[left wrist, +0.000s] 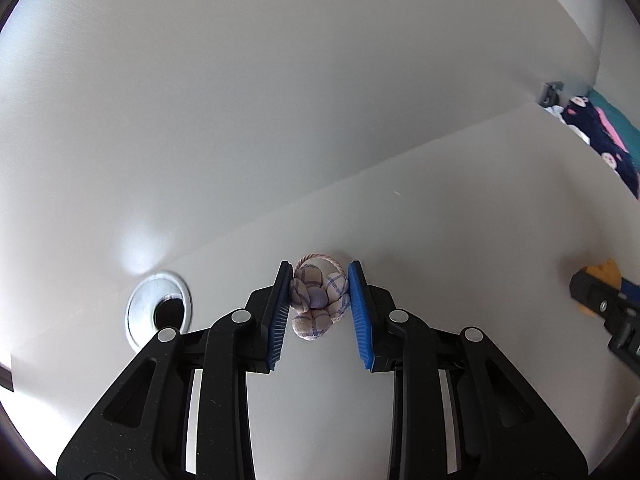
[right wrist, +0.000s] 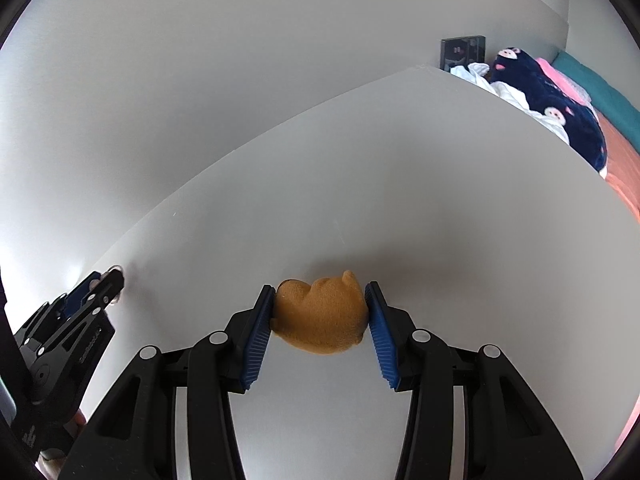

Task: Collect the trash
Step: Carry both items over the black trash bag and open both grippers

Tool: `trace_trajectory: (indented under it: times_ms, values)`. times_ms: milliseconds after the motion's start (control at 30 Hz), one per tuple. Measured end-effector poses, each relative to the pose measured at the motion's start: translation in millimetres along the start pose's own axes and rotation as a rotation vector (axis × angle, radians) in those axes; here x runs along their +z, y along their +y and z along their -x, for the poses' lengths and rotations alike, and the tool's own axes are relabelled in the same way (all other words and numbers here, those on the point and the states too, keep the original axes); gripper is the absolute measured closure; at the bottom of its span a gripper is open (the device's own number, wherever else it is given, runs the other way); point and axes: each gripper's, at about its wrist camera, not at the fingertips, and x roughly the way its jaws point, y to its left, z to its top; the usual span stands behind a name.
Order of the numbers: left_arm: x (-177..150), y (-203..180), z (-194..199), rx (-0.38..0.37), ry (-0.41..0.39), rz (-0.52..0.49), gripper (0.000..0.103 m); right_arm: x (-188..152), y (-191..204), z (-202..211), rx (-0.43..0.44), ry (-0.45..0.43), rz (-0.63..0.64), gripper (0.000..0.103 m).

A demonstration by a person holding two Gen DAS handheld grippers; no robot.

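Observation:
My left gripper [left wrist: 320, 280] is shut on a small plaid fabric flower [left wrist: 316, 304] with a pink cord loop, just above the white table [left wrist: 440, 220]. My right gripper [right wrist: 320, 294] is shut on an orange plush toy [right wrist: 322, 316], low over the same table [right wrist: 400, 180]. Each gripper shows in the other view: the right one at the right edge of the left wrist view [left wrist: 600, 300], the left one at the left edge of the right wrist view [right wrist: 92, 284].
A round cable hole with a white rim [left wrist: 160, 312] sits in the table left of my left gripper. A white wall [left wrist: 280, 80] stands behind the table. Past the table's right edge lies a bed with a dark blue patterned blanket [right wrist: 552, 100] and white cloth [right wrist: 508, 92].

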Motion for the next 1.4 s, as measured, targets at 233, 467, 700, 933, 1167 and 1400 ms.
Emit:
trace_trajectory:
  times_ms: [233,467,700,933,1167,1400]
  values:
    - [-22.0,-6.3,41.1,-0.04,-0.018,-0.044,0.074,-37.4,-13.1,38.0,0.012,-0.015,-0.01,0.055]
    - [-52.8,-19.6,83.4,-0.101,-0.033,-0.122,0.074,-92.4,-39.3,72.5,0.011,-0.02,-0.042,0.055]
    - [-101.1,-71.2,141.2,-0.17,-0.074,-0.224,0.074,-144.0,-84.7,114.8,-0.009,-0.061,-0.134,0.055]
    - [-140.8,-124.9,182.6,-0.274,-0.114,-0.342,0.074,-188.9,-143.2,158.3,-0.07,-0.107,-0.23,0.055]
    - [-182.5,-186.6,215.6,-0.368,-0.121,-0.449,0.074,-231.7,-200.4,194.8,-0.127,-0.141,-0.319,0.055]
    - [-224.3,-246.3,233.4,-0.422,-0.112,-0.57,0.074,-280.3,-253.0,220.9,-0.171,-0.162,-0.429,0.055]
